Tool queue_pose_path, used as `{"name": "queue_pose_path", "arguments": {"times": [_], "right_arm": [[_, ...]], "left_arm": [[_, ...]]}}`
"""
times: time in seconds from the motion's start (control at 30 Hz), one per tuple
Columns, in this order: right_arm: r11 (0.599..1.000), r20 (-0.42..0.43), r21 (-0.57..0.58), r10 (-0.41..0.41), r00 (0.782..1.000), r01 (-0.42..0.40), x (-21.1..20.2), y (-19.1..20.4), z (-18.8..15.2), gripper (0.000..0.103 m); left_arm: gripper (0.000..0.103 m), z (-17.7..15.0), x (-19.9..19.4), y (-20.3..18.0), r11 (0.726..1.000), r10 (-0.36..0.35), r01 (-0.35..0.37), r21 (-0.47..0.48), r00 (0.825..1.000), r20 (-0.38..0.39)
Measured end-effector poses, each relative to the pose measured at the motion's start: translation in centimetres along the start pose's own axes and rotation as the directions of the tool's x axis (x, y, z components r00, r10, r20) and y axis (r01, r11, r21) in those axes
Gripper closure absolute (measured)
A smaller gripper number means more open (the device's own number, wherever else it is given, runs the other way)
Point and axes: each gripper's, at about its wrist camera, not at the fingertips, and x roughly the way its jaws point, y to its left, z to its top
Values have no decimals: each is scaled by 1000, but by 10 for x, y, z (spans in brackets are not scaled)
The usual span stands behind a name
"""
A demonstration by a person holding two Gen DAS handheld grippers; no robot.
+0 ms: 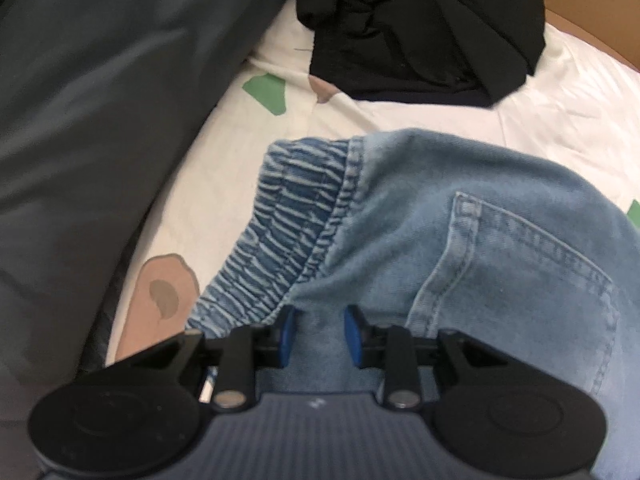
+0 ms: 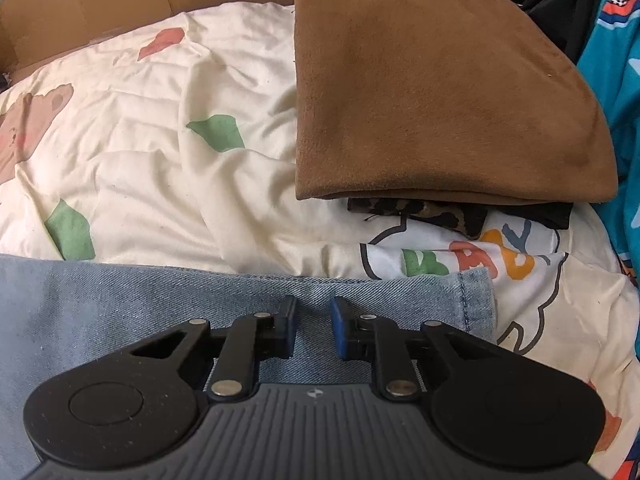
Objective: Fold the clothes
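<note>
Left gripper with blue pads spread apart over the light denim jeans, near the elastic waistband and just left of a back pocket (whether the pads touch the cloth cannot be told). Right gripper likewise parted, above a jeans leg close to its stitched hem. Beyond, jeans spread on a cream printed quilt, with a black garment further off, a folded brown cloth over a dark patterned piece, cardboard behind.
</note>
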Motion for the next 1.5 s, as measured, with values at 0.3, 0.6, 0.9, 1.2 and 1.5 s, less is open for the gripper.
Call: {"name": "queue_pose_path", "arguments": {"times": [0.3, 0.6, 0.9, 1.2, 1.5], "right_arm": [[999, 21, 32, 19, 1000, -20, -17, -4, -1, 83], [999, 14, 37, 3, 1000, -4, -42, -13, -20, 82], [974, -65, 228, 4, 998, 11, -49, -43, -38, 82], [935, -56, 354, 45, 997, -23, -65, -80, -48, 77], [893, -53, 449, 50, 997, -21, -83, -112, -97, 64]], "left_arm": [[73, -35, -44, 12, 999, -37, 39, -26, 997, 66], [73, -59, -33, 24, 998, -39, 39, -55, 999, 16], [71, -61, -1, 18, 999, -37, 37, -1, 999, -25], [68, -58, -21, 12, 1000, 11, -12, -17, 999, -36], [50, -75, -57, -5, 999, 32, -32, 9, 999, -19]]}}
